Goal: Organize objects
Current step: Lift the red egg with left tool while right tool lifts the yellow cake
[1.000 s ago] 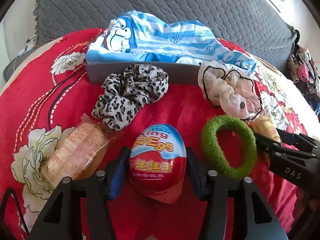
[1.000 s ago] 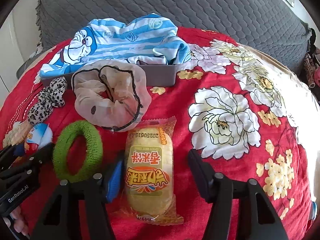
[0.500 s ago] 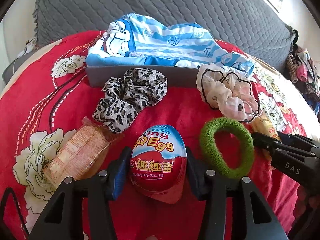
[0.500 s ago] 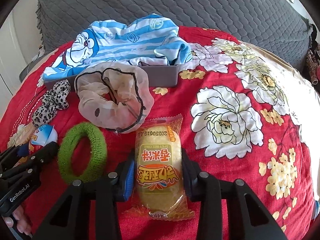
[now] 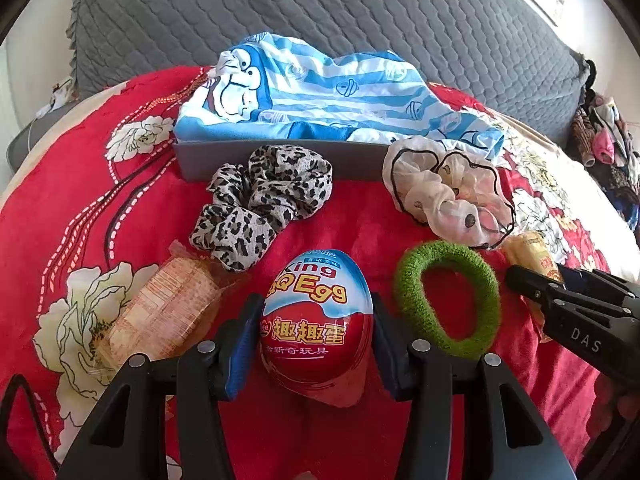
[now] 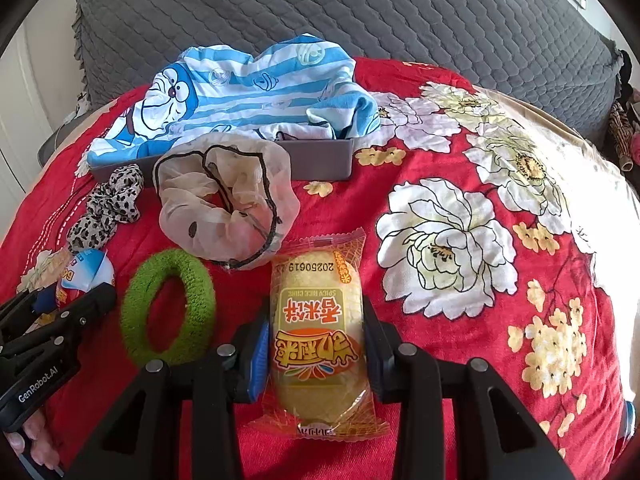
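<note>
A red and blue toy egg rests on the red flowered bedspread, and my left gripper is shut on it, a blue pad pressing on each side. In the right wrist view, a yellow rice-cake snack packet lies lengthwise between the fingers of my right gripper, which is shut on it. A green hair tie lies flat between the two grippers. Beyond it are a leopard scrunchie and a sheer white scrunchie.
A grey tray at the back holds a blue striped cartoon cloth. A second snack packet lies left of the egg. A grey quilted cushion stands behind. Right of the rice-cake packet there is only bedspread.
My right gripper's jaws have closed from wide apart onto the snack packet. The left gripper still grips the egg and has not moved.
</note>
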`<state>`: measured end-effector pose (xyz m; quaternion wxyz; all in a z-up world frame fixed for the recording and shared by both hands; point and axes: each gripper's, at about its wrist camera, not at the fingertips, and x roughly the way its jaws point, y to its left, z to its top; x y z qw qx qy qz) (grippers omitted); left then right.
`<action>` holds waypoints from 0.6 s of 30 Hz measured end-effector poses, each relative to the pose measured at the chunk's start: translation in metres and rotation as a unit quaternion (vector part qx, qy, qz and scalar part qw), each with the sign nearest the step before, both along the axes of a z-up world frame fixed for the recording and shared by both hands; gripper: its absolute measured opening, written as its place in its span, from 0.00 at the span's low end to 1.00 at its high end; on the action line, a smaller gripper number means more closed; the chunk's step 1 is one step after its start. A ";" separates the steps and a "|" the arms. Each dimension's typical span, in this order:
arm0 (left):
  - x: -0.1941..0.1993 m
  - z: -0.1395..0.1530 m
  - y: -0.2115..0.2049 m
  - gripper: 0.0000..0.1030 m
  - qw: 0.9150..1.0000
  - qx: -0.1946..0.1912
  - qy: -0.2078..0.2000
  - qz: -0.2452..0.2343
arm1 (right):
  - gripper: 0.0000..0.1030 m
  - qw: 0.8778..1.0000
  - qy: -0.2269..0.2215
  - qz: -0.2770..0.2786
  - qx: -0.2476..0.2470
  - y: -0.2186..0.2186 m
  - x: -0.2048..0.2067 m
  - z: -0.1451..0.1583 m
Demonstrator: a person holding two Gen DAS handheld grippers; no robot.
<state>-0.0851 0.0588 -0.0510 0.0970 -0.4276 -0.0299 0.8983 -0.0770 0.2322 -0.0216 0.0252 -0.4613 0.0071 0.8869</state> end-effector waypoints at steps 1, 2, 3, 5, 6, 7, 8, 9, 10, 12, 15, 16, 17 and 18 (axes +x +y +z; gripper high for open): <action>0.000 0.001 -0.001 0.51 1.000 0.001 0.001 0.001 | 0.38 1.000 0.000 0.000 0.000 0.000 0.001 0.001; 0.001 0.002 -0.001 0.51 1.000 0.001 0.001 0.002 | 0.38 1.000 0.001 0.000 0.001 0.000 0.002 0.002; 0.001 0.003 -0.001 0.51 1.000 0.001 0.001 0.002 | 0.38 1.000 0.001 -0.002 0.002 0.000 0.003 0.002; 0.002 0.004 -0.002 0.51 1.000 0.001 0.002 0.002 | 0.38 1.000 0.001 -0.004 0.001 0.001 0.005 0.004; 0.003 0.006 -0.002 0.51 1.000 0.002 0.002 0.003 | 0.38 1.000 0.001 -0.006 0.001 0.002 0.006 0.004; 0.003 0.006 -0.002 0.51 1.000 0.001 0.003 0.003 | 0.38 1.000 0.001 -0.007 0.001 0.002 0.008 0.006; 0.004 0.007 -0.002 0.51 1.000 0.001 0.004 0.002 | 0.38 1.000 0.001 -0.008 0.000 0.003 0.009 0.007; 0.005 0.009 -0.002 0.51 1.000 0.002 0.005 0.002 | 0.38 1.000 0.001 -0.009 -0.001 0.003 0.010 0.008; 0.006 0.010 -0.002 0.51 1.000 0.002 0.006 0.002 | 0.38 1.000 0.003 -0.009 -0.003 0.003 0.012 0.010; 0.007 0.012 -0.002 0.51 1.000 0.002 0.006 0.001 | 0.38 1.000 0.005 -0.007 -0.001 0.003 0.015 0.012; 0.009 0.014 -0.003 0.51 1.000 0.001 0.007 0.002 | 0.38 1.000 0.009 -0.007 0.000 0.001 0.018 0.016; 0.010 0.015 -0.003 0.51 1.000 0.001 0.007 0.002 | 0.38 1.000 0.010 -0.006 -0.001 0.000 0.020 0.017; 0.011 0.016 -0.004 0.51 1.000 0.000 0.007 0.003 | 0.38 1.000 0.010 -0.005 -0.001 0.000 0.021 0.019; 0.012 0.018 -0.005 0.51 1.000 0.001 0.008 0.003 | 0.38 1.000 0.011 -0.004 -0.001 -0.001 0.022 0.020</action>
